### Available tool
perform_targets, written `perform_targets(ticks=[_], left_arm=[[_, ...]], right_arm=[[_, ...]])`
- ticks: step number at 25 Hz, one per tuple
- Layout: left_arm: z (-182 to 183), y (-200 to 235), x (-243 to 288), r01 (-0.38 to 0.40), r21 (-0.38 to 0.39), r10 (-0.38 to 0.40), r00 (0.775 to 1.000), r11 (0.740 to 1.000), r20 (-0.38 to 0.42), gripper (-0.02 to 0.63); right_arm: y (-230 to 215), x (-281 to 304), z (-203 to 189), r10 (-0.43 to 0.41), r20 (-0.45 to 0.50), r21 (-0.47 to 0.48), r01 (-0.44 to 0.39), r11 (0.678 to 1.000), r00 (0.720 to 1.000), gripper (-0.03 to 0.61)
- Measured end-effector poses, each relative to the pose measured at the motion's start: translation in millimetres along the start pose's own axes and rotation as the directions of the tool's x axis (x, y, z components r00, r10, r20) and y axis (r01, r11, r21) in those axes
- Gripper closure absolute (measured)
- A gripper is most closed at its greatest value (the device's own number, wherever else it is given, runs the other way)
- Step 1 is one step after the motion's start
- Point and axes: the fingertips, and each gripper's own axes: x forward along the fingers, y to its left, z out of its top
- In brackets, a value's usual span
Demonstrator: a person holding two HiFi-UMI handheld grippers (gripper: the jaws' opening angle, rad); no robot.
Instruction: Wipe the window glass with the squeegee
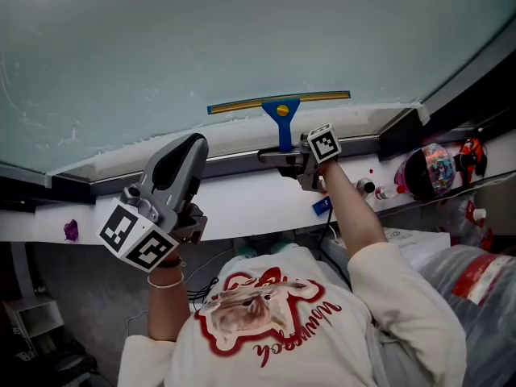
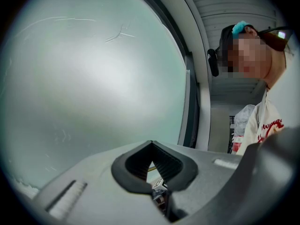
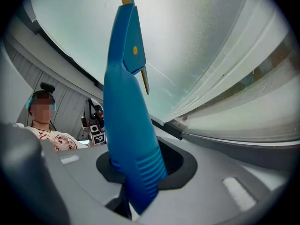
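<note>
Squeegee [image 1: 281, 113] was clamped in the right tongs [image 1: 284, 157], jaws shut tight on the ribbed end of its blue handle, so that one was properly gripped. Handle ran from the tongs up to the glass [image 1: 201, 39], and the yellow-edged blade lay level across the pane low down, just above the bottom frame [image 1: 226, 161] and a bit right of the middle.

Left tongs [image 1: 184, 153] sat off to the left and nearer the person, well apart from the squeegee and aimed toward the glass. Their pads met at the tips with nothing held between them.

Below the frame ran a white sill [image 1: 242, 198]. A small purple thing [image 1: 71, 230] sat at its left end and a colourful round thing [image 1: 431, 172] at the right, with a couple of small bottles just beside it.
</note>
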Motion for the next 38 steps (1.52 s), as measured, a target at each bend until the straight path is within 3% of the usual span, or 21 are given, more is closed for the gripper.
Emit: perform_targets(ticks=[19, 23, 38], left_arm=[[-17.1, -6.7, -5.5, -0.048, -0.014, 0.048, 0.998, 0.999, -0.033, 0.614], [-20.7, -8.5, -3.8, -0.057, -0.015, 0.056, 0.998, 0.998, -0.039, 0.614], [-33.9, -15.6, -1.3, -0.088, -0.018, 0.087, 0.994, 0.996, -0.069, 0.614]], right_arm=[[-20.4, -3.3, -16.7, 0.011, -0.024, 0.029, -0.01, 1.0, 1.0, 0.44], [-18.0, -0.4, -20.0, 0.046, -0.02, 0.04, -0.045, 0.998, 0.999, 0.439], [-41.6, -6.6, -36.9, 0.022, -0.063, 0.068, -0.018, 0.998, 0.998, 0.439]])
